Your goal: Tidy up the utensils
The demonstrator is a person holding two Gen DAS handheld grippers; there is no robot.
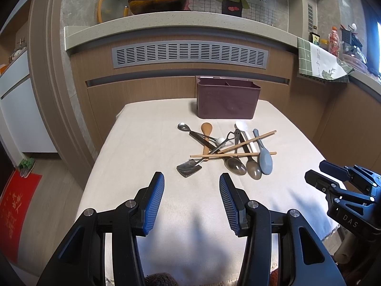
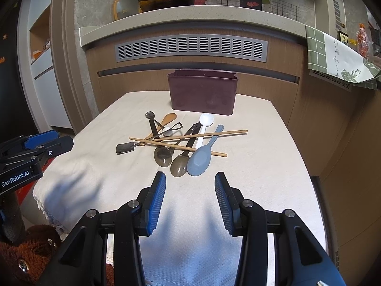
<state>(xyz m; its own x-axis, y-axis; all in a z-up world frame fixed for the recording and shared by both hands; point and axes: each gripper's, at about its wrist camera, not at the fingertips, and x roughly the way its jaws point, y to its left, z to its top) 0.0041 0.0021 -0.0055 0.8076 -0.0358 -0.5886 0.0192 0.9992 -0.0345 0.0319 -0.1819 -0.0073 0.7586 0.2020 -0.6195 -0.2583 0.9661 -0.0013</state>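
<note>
Both jaws spread and empty, left gripper (image 1: 192, 183) and right gripper (image 2: 190, 181) short of the utensil pile (image 2: 181, 143) mid-table before the maroon holder (image 2: 202, 91); chopsticks (image 2: 200, 134) on top look light, stiff, slippery, so pinch mid-shaft.

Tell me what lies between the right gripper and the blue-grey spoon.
Nothing: in the right wrist view only bare cream tablecloth separates the open right gripper from the blue-grey spoon.
</note>
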